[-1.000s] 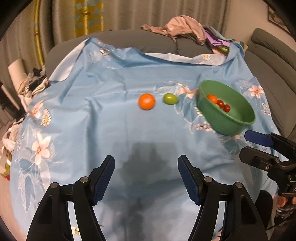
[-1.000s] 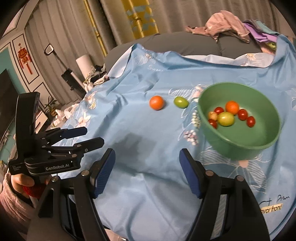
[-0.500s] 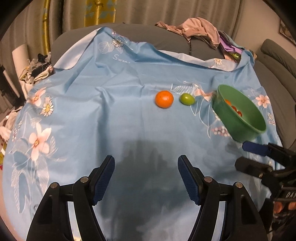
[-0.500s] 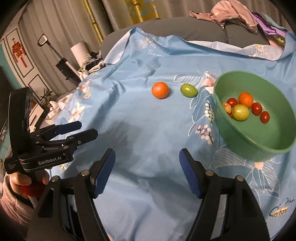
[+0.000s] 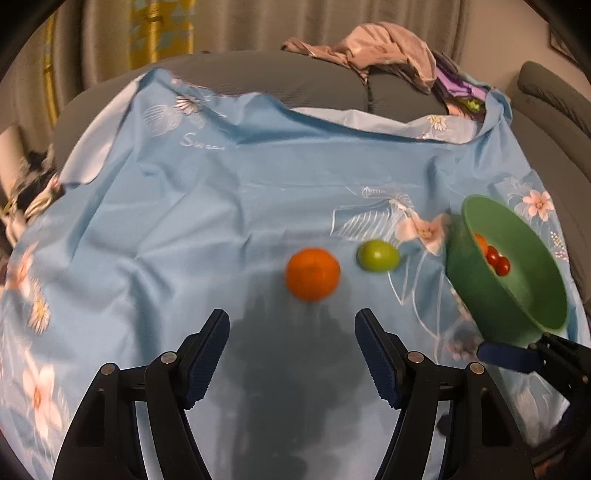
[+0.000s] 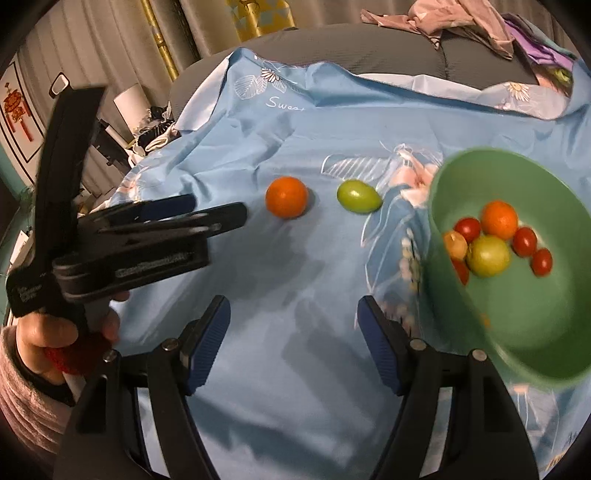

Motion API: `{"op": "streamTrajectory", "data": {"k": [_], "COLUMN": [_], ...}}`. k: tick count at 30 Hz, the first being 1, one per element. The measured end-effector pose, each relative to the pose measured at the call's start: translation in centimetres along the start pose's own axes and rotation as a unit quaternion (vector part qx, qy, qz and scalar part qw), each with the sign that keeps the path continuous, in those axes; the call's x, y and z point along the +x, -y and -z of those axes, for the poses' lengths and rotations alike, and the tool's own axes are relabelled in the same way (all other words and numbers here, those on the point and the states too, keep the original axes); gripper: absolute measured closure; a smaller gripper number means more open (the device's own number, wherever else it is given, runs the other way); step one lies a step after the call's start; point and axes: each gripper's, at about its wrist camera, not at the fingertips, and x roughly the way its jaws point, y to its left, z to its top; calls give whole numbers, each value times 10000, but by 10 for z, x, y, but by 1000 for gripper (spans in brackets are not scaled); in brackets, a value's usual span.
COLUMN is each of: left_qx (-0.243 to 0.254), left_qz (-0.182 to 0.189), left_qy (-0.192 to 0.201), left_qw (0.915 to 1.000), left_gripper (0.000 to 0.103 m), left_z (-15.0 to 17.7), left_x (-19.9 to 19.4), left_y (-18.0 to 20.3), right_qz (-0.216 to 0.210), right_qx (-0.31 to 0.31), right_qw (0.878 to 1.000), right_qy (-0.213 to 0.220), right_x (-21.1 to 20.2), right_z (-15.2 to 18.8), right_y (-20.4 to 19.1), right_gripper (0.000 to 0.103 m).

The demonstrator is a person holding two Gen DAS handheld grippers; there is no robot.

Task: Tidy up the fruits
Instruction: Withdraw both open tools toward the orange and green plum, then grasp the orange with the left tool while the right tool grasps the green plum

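An orange fruit (image 5: 312, 274) and a green fruit (image 5: 377, 256) lie side by side on the blue flowered cloth (image 5: 221, 206). My left gripper (image 5: 291, 350) is open and empty, just short of the orange fruit. A green bowl (image 6: 517, 266) at the right holds several small red, orange and green fruits. My right gripper (image 6: 293, 345) is open and empty, near the bowl's left side. The orange fruit (image 6: 286, 196) and the green fruit (image 6: 358, 196) lie ahead of it. The left gripper (image 6: 207, 210) shows at the left of the right wrist view.
The cloth covers a grey sofa (image 5: 314, 85). A heap of clothes (image 5: 373, 44) lies on the sofa back at the far right. Curtains (image 5: 221, 26) hang behind. Clutter (image 6: 155, 129) lies on the floor at the left.
Both grippers have moved forward toward the fruits and the bowl. The orange fruit now lies close ahead of the left gripper. Both stay open.
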Motion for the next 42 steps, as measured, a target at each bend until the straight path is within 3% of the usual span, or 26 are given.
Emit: {"op": "streamTrajectory", "data": {"k": [7,11,15,17,24,30,38,42], "left_qx": [156,347,231,113,-276,-229,-332,-375], "left_qz": [240,123,41,81,175,60,206,270], "left_qy": [-265,-307,-413,-416,-146,154,63,41], "left_qw": [9992,9988,9989,9990,9994,9996,9992,9989], "left_gripper": [33,43,57,57,57,57,57,57], "left_z": [-22,-25,-26,-26,-17,-1,13,17], "left_x": [45,59,75,78,38,-5,-5,-6], "left_y": [9,16,8,3,-28,-53,-61,-62], "right_qz": [-1,28,85,77,325,1109,1903,1836], "right_qx": [-141,-236,-150,-39,221,306,-51,-69], "right_qw": [9999,9997,9997,9999,9992,9933,9809,9814], "right_qy": [-42,-88,-148,-116,-54,-73,-388,-552], "right_x": [14,22,30,33,52,79,112,121], "right_z": [-12,-15,-19,-23,-41,-72,-96,-94], "right_y": [1,-1,2,5,6,7,15,21], "right_gripper": [33,35,39,41,43,44,44,57]}}
